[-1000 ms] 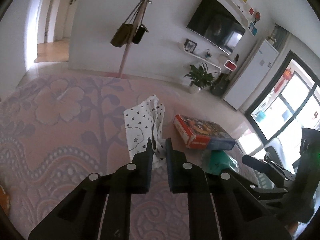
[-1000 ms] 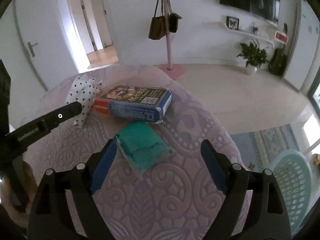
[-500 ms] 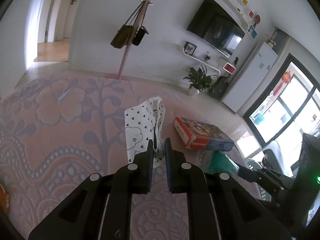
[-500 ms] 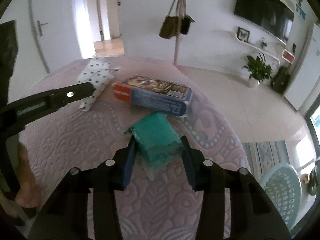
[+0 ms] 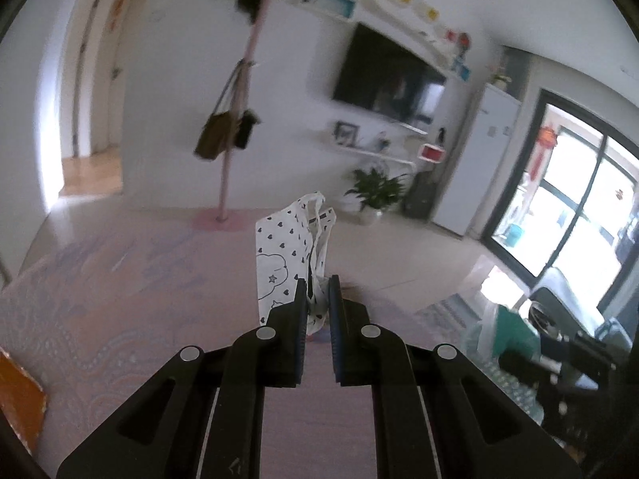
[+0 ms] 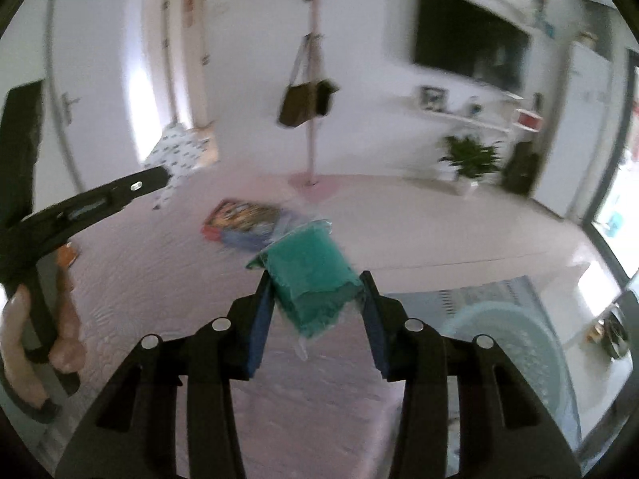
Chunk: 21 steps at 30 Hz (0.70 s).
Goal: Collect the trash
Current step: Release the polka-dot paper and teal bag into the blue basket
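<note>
A table covered with a pink patterned cloth (image 6: 131, 271) is seen below both grippers, and a pale blue perforated basket (image 6: 515, 343) is seen on the floor past its right edge; what lies inside the basket cannot be made out.

The left gripper (image 5: 318, 285) is held raised above the table, pointing toward the far wall. Its fingers are clenched on the handles of a white heart-printed bag (image 5: 288, 255), which is lifted clear of the cloth and hangs upward in front of the fingertips. The bag's contents are hidden. In the right wrist view the same gripper is seen at the left, with the bag (image 6: 175, 151) at its tip.

The right gripper (image 6: 315, 281) is held above the table near its right edge. A teal packet in clear wrap (image 6: 311, 275) is grasped between its blue-padded fingers (image 6: 259, 319), tilted and lifted off the cloth.

A printed cardboard box (image 6: 243, 223) is left lying on the table, beyond the packet and toward the far edge.

An orange object (image 5: 18, 399) is visible at the near left corner of the table.
</note>
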Each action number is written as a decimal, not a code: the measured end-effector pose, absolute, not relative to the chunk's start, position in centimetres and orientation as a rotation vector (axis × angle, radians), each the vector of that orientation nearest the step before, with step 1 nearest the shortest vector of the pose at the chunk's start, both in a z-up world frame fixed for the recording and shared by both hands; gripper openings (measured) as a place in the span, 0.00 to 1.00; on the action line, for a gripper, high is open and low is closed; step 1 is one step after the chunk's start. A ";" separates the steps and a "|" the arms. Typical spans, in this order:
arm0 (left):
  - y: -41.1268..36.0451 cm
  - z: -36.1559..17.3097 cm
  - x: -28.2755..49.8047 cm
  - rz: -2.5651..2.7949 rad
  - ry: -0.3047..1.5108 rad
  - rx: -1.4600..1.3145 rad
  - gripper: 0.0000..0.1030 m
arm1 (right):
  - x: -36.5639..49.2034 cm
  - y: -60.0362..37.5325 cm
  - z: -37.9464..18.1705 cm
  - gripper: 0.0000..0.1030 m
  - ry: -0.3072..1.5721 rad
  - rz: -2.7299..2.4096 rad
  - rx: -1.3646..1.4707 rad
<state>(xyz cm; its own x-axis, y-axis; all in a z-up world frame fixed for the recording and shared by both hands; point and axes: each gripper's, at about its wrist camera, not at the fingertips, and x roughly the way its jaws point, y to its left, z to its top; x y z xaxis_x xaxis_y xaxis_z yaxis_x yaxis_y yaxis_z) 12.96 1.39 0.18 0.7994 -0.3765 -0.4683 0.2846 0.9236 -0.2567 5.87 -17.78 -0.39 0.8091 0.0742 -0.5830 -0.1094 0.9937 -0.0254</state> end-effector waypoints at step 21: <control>-23.1 -2.1 8.7 -0.783 0.686 0.037 0.08 | 3.0 -39.9 -5.6 0.38 0.819 -0.506 0.250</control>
